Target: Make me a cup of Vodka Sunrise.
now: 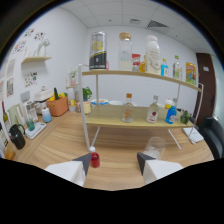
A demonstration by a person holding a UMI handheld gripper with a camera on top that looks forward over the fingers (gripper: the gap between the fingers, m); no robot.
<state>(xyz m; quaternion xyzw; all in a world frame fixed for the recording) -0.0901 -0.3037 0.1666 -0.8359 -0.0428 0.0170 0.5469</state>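
The gripper is hovering low over the wooden bench with its two fingers standing apart and nothing between them. A small red cup is sitting on the bench just beside the left finger, at its inner side, and whether it is touching that finger cannot be told. A clear glass is standing on the bench just beyond the right finger, apart from it.

Beyond both, a white-framed two-tier shelf is standing across the bench toward its far edge. On the lower tier a clear bottle with an orange cap is standing near the middle, a bottle with a red label is standing to its right, and a blue bottle is sitting further right near a small green thing. On the upper tier a dark canister with a yellow label is standing at the left end, a tall clear jar next to it, then a large white jug, with more bottles running toward the right end.

At the left side of the bench an orange basket is sitting by the wall, and a black kettle is standing nearer the bench's left edge.
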